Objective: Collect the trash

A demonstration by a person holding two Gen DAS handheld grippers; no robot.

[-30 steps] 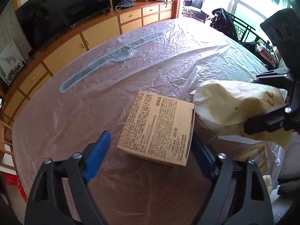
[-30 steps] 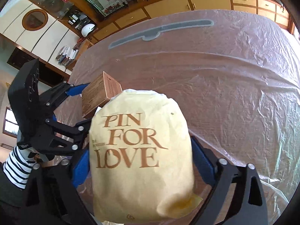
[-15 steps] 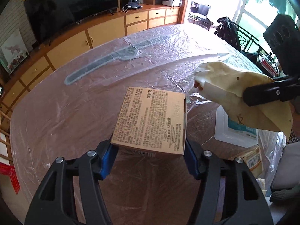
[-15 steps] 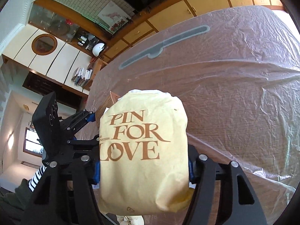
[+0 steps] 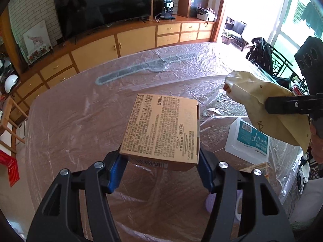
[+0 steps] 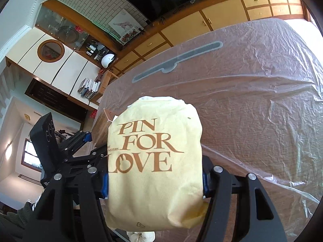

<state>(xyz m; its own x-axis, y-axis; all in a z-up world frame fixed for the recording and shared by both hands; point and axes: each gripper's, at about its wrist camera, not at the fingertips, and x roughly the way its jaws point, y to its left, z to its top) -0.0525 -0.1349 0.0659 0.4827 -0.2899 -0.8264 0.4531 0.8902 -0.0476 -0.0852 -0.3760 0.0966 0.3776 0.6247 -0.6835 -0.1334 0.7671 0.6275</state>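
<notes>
A brown cardboard box (image 5: 161, 129) with printed text is held off the table, its sides pinched between the blue pads of my left gripper (image 5: 160, 170), which is shut on it. A yellow paper bag (image 6: 153, 161) printed "PIN FOR LOVE" is clamped in my right gripper (image 6: 154, 185), also shut. In the left wrist view the bag (image 5: 262, 100) hangs at the right in the right gripper (image 5: 292, 105), above the table. In the right wrist view the left gripper (image 6: 86, 139) and the box (image 6: 101, 125) are at the left, partly hidden behind the bag.
The table (image 5: 80, 121) is covered with a crinkled clear plastic sheet. A white plastic container (image 5: 248, 141) with a teal label lies below the bag near the right edge, beside a small carton (image 5: 256, 170). Cabinets with a TV stand behind, dark chairs at the far right.
Both grippers closed from wide open onto their items, the left on the box and the right on the bag. Both rose off the table, and the white container under the bag came into view.
</notes>
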